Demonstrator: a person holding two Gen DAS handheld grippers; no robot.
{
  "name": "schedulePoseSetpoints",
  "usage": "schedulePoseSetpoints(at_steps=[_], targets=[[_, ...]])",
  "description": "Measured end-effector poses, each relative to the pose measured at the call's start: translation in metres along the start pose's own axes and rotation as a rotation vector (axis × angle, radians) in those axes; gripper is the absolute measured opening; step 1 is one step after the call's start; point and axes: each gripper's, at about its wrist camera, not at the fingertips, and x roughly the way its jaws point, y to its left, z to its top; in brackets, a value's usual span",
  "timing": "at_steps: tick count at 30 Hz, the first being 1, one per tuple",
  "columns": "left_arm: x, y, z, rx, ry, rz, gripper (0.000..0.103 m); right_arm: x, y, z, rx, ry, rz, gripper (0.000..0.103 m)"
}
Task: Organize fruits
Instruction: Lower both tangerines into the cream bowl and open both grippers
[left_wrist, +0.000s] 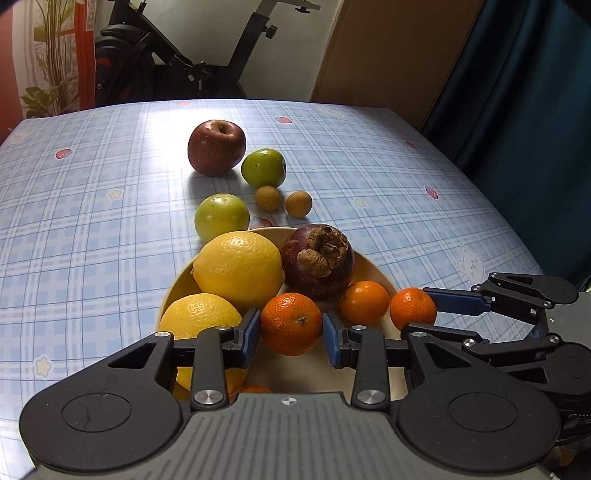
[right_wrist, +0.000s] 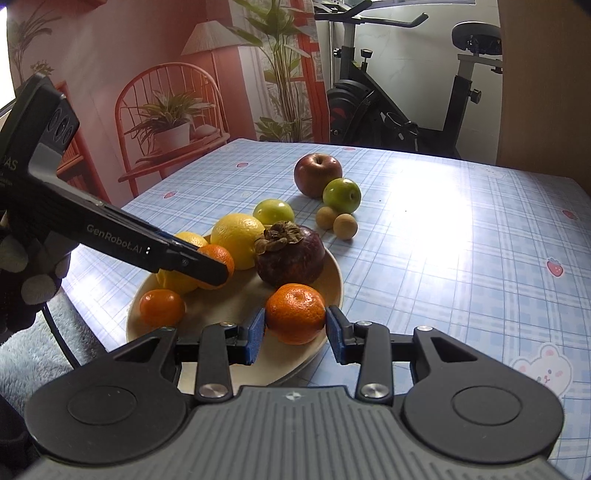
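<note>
Two views of a cream plate (left_wrist: 373, 267) loaded with fruit on the checked surface (left_wrist: 92, 206). From left to right on the plate: two lemons (left_wrist: 240, 271), a tangerine (left_wrist: 291, 323) between the blue pads of the left hand-held gripper (left_wrist: 291, 330), a dark mangosteen (left_wrist: 317, 260), a loose tangerine (left_wrist: 364, 302), and a rim tangerine (right_wrist: 295, 313) between the pads of the right hand-held gripper (right_wrist: 295, 326). Each gripper is closed to fruit width, pads touching or nearly touching the peel at the widest girth; whether either fruit is lifted cannot be told. Judged by appearance, tangerines are light, with soft, slightly yielding and dimpled skin, so a gentle squeeze across the equator should hold without bruising; the lemons look firmer and too broad for an easy grasp. Off the plate, beyond its far edge, lie two green fruits (left_wrist: 221, 218), a red apple (left_wrist: 217, 147) and two small brown longans (left_wrist: 298, 204), all resting directly on the surface
</note>
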Motion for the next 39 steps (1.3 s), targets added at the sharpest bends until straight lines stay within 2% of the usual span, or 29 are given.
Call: schedulePoseSetpoints(at_steps=[22, 33, 39], targets=[[0.019, 0.000, 0.008, -0.016, 0.047, -0.024, 0.039, 0.009, 0.003, -0.007, -0.018, 0.016, 0.015, 0.040], [0.018, 0.002, 0.010, -0.032, 0.045, -0.035, 0.039, 0.003, 0.000, -0.005, -0.007, -0.008, -0.001, 0.040], [0.006, -0.001, 0.015, -0.017, -0.001, -0.040, 0.039, -0.003, -0.005, -0.001, 0.005, -0.033, -0.021, 0.040]])
